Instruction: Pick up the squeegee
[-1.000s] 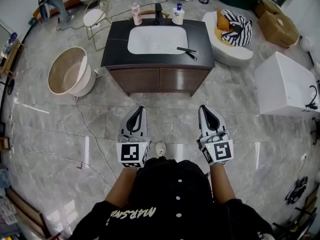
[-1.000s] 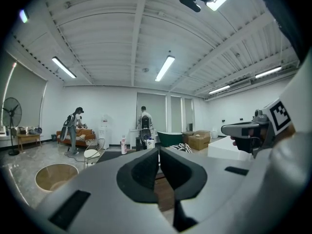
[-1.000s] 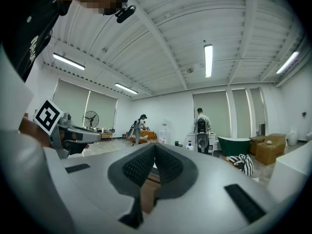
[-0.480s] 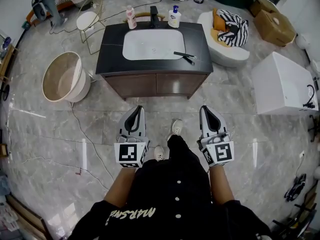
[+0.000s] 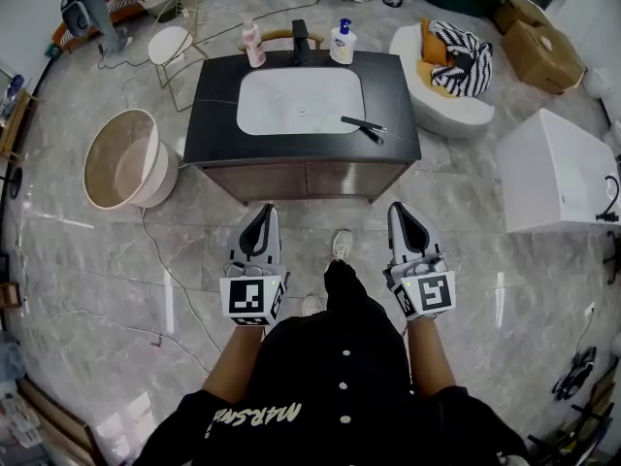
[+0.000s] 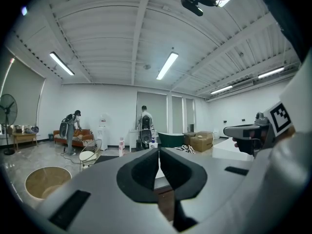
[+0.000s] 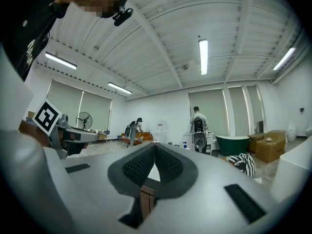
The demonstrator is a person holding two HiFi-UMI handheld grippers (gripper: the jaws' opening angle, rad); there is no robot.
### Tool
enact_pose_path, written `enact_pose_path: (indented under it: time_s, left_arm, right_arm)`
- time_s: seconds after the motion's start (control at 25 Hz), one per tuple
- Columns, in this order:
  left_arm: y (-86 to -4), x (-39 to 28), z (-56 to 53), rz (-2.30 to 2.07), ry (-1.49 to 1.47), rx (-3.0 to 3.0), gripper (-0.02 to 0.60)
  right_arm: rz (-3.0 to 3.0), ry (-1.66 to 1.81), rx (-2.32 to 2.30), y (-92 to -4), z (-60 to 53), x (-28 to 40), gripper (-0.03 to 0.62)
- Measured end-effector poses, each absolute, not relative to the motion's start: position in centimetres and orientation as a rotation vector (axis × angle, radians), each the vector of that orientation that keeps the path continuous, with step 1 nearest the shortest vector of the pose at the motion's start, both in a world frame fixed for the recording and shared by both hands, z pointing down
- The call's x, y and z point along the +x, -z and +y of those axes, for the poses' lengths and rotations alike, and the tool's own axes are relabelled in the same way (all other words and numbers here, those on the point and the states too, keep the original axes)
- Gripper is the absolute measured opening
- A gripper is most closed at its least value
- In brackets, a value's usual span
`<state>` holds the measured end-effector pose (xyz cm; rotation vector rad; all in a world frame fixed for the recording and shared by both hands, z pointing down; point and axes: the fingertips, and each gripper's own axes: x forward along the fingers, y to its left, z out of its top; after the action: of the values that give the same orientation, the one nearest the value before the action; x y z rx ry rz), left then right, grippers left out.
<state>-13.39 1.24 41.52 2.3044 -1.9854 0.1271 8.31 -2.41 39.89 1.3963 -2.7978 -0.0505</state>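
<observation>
Grey marble floor [image 5: 97, 260] surrounds a dark-topped wooden vanity [image 5: 218, 105], its slim black squeegee [image 5: 364, 126] lying on the counter just right of the white basin [image 5: 301, 100]. Left gripper [image 5: 266, 212] and right gripper [image 5: 399, 210] are both pinched together, empty; white lettering on the black shirt [image 5: 340, 386] seems to begin "MARS".

My head camera looks steeply down from above onto the vanity [image 5: 301, 153] just ahead. The cameras on the left gripper [image 5: 263, 217] and the right gripper [image 5: 401, 216] sit low behind the jaws, face level forward, and both share this near vanity.
</observation>
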Motion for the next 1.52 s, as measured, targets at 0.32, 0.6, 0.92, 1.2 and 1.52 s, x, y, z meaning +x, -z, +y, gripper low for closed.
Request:
enact_pose_path:
  time_s: [0.32,0.6,0.92,1.2,1.52]
  left_arm:
    - [-41.8,-13.8,-6.4,-2.013,-0.142,2.273,0.018]
    - [-40.6,-13.4,-13.6,-2.056,-0.129,2.258,0.018]
    - [-40.3,-12.7,-20.0,-2.081,-0.136,2.223,0.018]
    - [-40.4,-11.8,-24.3,-2.111,-0.127,2.198,0.018]
    - [-41.0,-11.8,-26.2,-2.104,-0.15,2.179,0.018]
  right_arm:
    - [-2.823,0.043,1.359,-40.1,-11.0,7.9,-0.003]
    - [-2.851,0.065,1.319,-39.0,-18.6,8.2,-0.003]
    - [-2.861,0.1,1.268,-38.3,-26.2,8.9,-0.003]
    - [-2.869,0.076,1.188,-39.6,-30.9,8.9,-0.003]
    - [-2.859,0.029,1.194,-40.1,-33.4,9.4,-0.003]
